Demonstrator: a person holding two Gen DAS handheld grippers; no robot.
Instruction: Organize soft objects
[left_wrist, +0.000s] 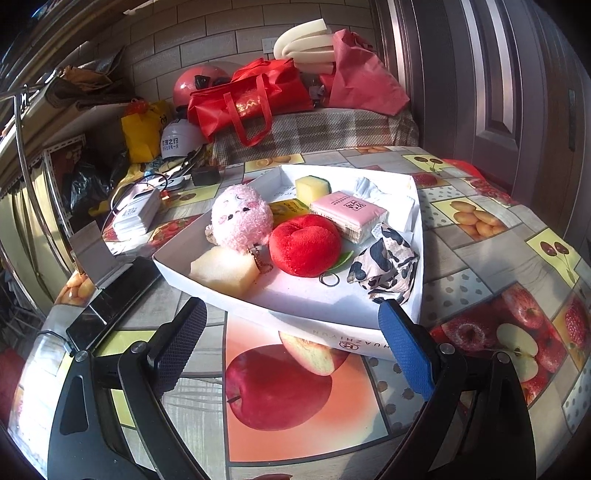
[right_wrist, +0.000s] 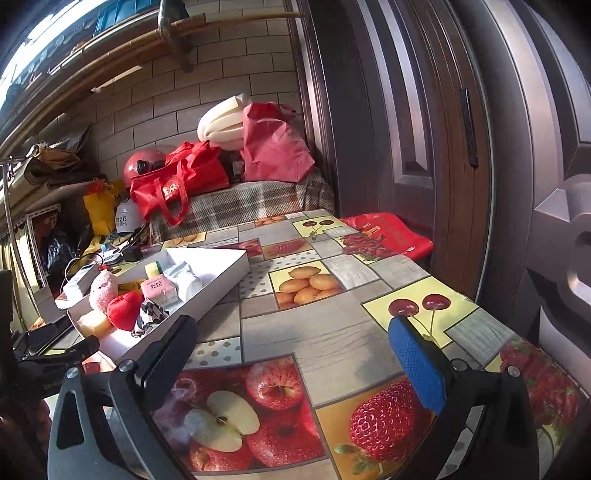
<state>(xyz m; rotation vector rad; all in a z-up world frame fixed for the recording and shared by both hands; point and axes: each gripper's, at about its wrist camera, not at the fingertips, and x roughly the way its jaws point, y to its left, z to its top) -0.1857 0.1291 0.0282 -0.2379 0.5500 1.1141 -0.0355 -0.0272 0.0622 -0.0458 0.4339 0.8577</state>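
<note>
L gripper (left_wrist: 291, 321) open nr tray (left_wrist: 295, 317); R gripper (right_wrist: 295, 336) open

A fluffy pale-pink plush animal (left_wrist: 242, 218), a bright red velvety heart-shaped plush (left_wrist: 304, 245) and a crumpled black-and-white cow-print cloth (left_wrist: 384, 264) lie in the shallow white cardboard tray (left_wrist: 295, 317) — on a table (right_wrist: 332, 332) patterned with red apples, cherries and strawberries.

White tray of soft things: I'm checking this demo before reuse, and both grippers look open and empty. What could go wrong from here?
The white tray is crowded: the red plush heart touches the pink plush toy, so a grasp may drag both. The heart's key ring could snag. The left gripper may nudge the near wall.
</note>
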